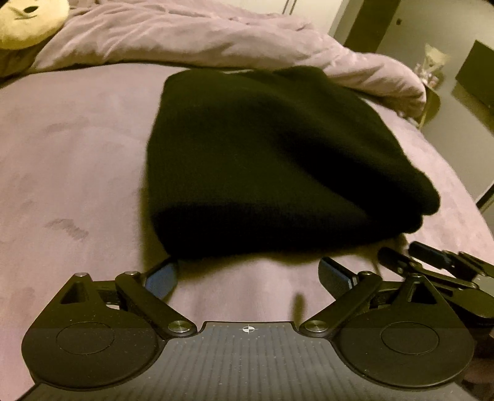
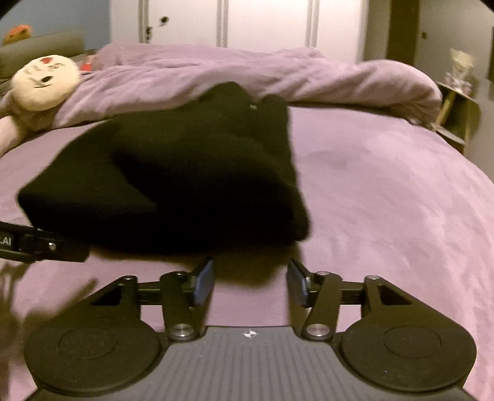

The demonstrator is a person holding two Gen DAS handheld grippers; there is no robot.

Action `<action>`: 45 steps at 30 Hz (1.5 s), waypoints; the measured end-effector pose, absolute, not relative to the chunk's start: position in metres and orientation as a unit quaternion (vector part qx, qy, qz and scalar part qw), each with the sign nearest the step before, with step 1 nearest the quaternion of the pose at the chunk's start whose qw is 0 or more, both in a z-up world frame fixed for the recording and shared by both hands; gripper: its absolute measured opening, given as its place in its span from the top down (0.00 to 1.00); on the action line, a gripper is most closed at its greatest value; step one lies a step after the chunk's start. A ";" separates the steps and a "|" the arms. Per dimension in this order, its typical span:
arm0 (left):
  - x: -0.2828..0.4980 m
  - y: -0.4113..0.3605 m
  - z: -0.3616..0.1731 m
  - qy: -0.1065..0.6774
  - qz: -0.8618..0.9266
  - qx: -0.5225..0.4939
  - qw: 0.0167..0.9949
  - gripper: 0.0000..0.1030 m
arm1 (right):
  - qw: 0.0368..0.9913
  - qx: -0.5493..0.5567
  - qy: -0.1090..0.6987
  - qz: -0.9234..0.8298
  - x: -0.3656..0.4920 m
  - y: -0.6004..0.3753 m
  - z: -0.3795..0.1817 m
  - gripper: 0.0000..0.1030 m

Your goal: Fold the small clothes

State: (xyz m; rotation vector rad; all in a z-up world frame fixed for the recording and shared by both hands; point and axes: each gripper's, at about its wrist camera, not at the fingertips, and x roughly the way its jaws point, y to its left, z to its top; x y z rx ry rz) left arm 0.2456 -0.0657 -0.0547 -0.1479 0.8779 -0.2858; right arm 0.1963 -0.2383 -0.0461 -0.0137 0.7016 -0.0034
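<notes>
place: home bedroom — bed (image 2: pixel 386 185) | duvet (image 2: pixel 216 71) | wardrobe (image 2: pixel 265 24)

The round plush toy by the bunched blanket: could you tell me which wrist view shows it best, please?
The right wrist view: the plush toy appears whole, its face visible, resting against the blanket. The left wrist view catches only part of it, cropped at the top-left corner.
</notes>
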 end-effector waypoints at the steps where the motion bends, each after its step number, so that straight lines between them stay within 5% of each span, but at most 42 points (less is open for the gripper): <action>1: 0.243 -0.063 -0.053 0.420 -0.137 -0.074 0.894 0.03 | 0.940 -0.005 0.340 -0.004 0.197 -0.237 -0.044 0.48; 16: 0.247 -0.059 -0.018 0.381 -0.125 -0.092 0.911 0.03 | 0.925 -0.018 0.373 -0.068 0.211 -0.242 -0.047 0.40; 28: 0.246 -0.110 0.033 0.327 -0.112 -0.062 0.936 0.03 | 0.922 -0.039 0.372 -0.098 0.209 -0.264 -0.060 0.13; 35: 0.306 -0.163 -0.034 0.414 -0.125 -0.024 0.901 0.04 | 0.925 -0.021 0.368 -0.093 0.197 -0.269 -0.063 0.09; 40: 0.302 -0.201 -0.047 0.374 -0.140 0.068 0.914 0.00 | 0.925 -0.021 0.370 -0.087 0.189 -0.273 -0.064 0.06; 45: 0.272 -0.169 -0.031 0.368 -0.160 -0.006 0.916 0.00 | 0.920 -0.014 0.382 -0.089 0.185 -0.268 -0.059 0.06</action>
